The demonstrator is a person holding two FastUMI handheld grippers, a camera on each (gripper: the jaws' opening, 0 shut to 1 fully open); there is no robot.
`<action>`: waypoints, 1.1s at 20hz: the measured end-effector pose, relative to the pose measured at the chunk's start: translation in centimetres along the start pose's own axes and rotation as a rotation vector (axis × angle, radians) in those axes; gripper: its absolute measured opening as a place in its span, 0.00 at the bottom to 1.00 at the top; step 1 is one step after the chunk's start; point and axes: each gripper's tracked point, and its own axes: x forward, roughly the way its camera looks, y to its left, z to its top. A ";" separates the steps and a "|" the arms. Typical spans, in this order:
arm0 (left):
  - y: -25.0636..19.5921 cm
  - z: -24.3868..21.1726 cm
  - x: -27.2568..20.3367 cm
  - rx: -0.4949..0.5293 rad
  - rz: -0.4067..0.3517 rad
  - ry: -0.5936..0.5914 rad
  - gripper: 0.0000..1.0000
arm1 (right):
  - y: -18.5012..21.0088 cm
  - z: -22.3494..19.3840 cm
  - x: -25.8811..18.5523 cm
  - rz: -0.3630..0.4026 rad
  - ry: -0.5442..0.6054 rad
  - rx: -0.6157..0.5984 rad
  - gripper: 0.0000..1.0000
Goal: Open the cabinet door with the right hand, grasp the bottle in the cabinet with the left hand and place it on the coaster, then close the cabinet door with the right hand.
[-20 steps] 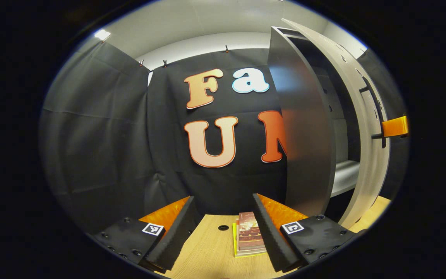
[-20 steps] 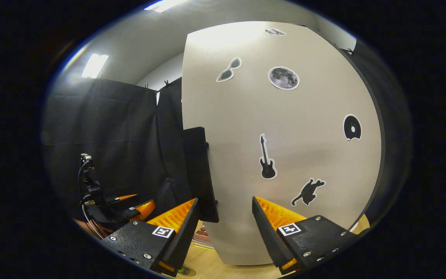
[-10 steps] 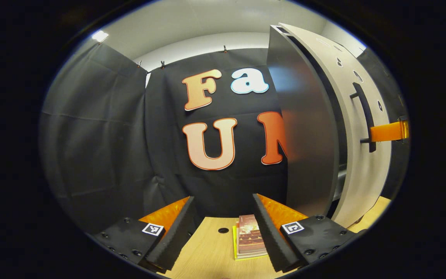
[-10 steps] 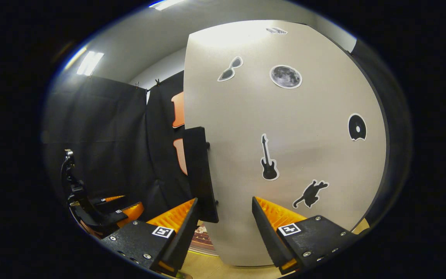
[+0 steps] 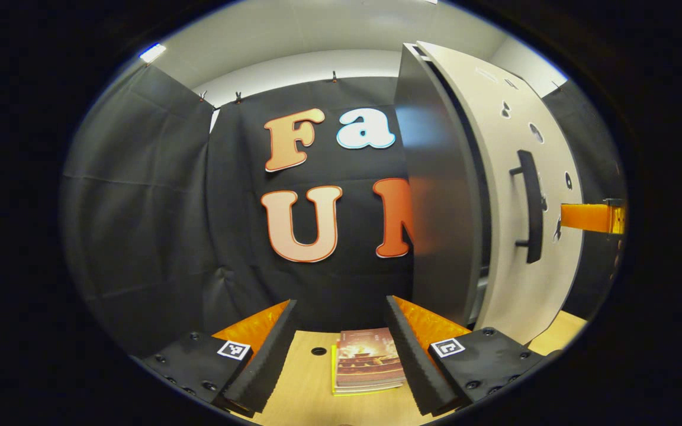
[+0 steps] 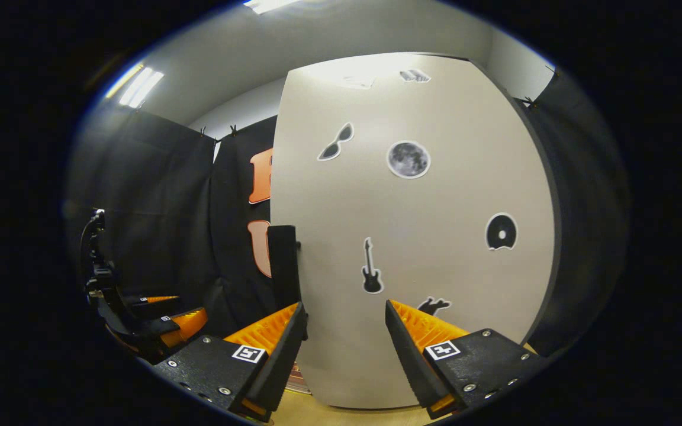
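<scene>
Pale grey door of the cabinet, stickers on its face, now nearly flush with the cabinet body. One second ago the left gripper view showed a wide gap with a shelf inside; half a second ago a narrow gap; now only a thin dark slit beside the door edge. Judgement: the closing step is almost done, the door perhaps a last nudge from seated.

Right tool: jaws spread wide, nothing between them, pointed at the lower door face. Whether the fingertips touch the panel I cannot tell. The black handle stands just left of the left finger, not gripped (a push, not a pull, would fit). It has backed slightly from the door since half a second ago.

Left tool: jaws wide, empty, held over the wooden desk, a stack of booklets lying between and beyond its fingers. Right tool's finger pokes in past the door's far edge.

Bottle and coaster: location cannot be told from these views.
</scene>
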 end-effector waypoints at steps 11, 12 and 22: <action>-11.5 7.0 -7.2 -0.089 -0.045 -0.059 0.94 | -10.1 3.9 -12.2 -0.109 -0.042 -0.105 0.88; -13.0 7.1 -7.9 -0.085 -0.063 -0.053 0.94 | -10.8 4.1 -13.1 -0.113 -0.054 -0.103 0.89; -20.3 6.2 -15.6 -0.117 -0.073 -0.012 0.94 | -13.2 2.6 -19.3 -0.054 -0.052 -0.067 0.91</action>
